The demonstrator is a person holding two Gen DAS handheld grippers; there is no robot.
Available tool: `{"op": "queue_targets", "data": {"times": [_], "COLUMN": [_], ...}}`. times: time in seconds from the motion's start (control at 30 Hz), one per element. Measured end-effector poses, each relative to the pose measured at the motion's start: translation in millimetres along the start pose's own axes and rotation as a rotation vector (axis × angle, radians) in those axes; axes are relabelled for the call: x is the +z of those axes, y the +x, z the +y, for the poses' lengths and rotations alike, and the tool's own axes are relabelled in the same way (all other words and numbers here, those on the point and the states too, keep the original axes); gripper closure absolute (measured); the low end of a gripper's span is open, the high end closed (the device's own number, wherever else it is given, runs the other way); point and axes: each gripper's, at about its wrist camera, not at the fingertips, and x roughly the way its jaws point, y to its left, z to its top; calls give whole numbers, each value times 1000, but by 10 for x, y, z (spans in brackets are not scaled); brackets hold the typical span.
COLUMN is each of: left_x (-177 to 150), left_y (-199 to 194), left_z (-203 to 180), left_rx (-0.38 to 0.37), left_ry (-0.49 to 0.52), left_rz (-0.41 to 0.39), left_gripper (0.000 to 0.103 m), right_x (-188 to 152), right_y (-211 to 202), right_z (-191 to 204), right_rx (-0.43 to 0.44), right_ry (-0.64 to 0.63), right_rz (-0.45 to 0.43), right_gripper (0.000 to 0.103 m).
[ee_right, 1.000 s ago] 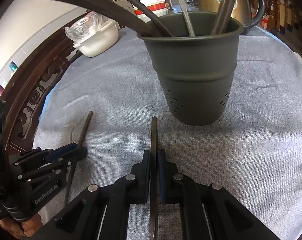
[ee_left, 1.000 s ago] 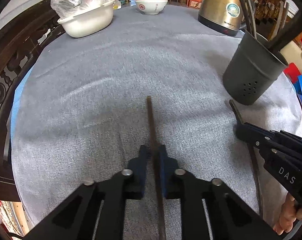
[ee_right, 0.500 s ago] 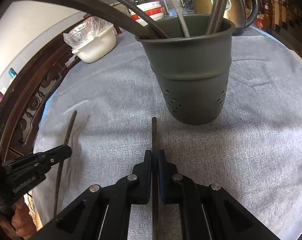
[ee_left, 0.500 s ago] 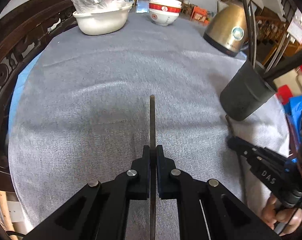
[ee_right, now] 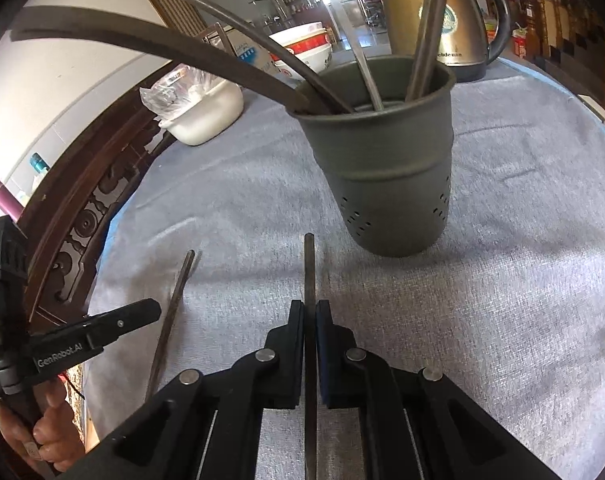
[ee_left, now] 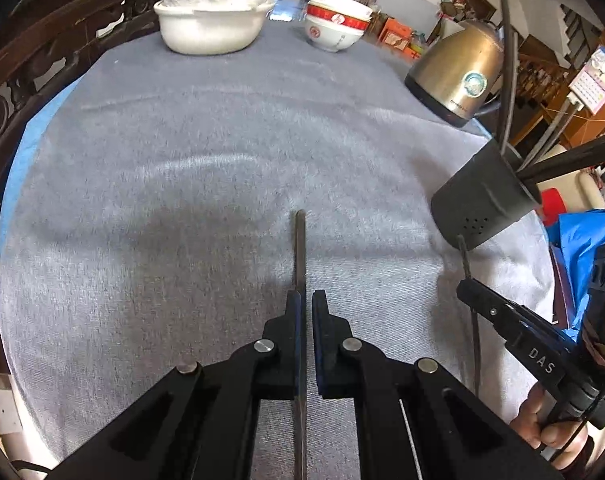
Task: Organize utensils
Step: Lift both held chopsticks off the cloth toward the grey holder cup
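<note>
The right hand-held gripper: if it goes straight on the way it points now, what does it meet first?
Probably the grey tablecloth, just short of the utensil holder. The chopstick it grips would land first; depth is unclear.

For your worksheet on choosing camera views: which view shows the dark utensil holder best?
The right wrist view. The utensil holder stands near the middle, whole from rim to base, with its drain holes and the utensils inside. The left wrist view shows it at the right edge, distorted and tilted.

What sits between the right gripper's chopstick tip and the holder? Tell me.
Nothing: in the right wrist view only bare grey cloth separates the chopstick tip from the utensil holder.
</note>
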Motion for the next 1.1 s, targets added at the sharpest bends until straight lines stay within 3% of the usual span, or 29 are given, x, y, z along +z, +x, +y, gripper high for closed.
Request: {"op": "queue_targets", "data": {"times": [0.4, 0.77, 0.83, 1.1], "left_x": [71, 132, 142, 129], "left_y": [246, 322, 341, 228], "left_z": [-48, -145, -163, -132], "left_rx": [0, 10, 12, -7], "left_ry": [-31, -6, -6, -24], "left_rz": [71, 65, 64, 29], "left_gripper": [92, 92, 96, 97], "right_x": [-38, 42, 71, 63], "right_y": [129, 185, 213, 178], "right_z": [-96, -25, 8, 38], "right_rx": [-10, -46, -60, -84], "right_ry": [29, -1, -10, -44], "right_rz": [46, 89, 95, 46], "right_gripper": [96, 94, 94, 96]}}
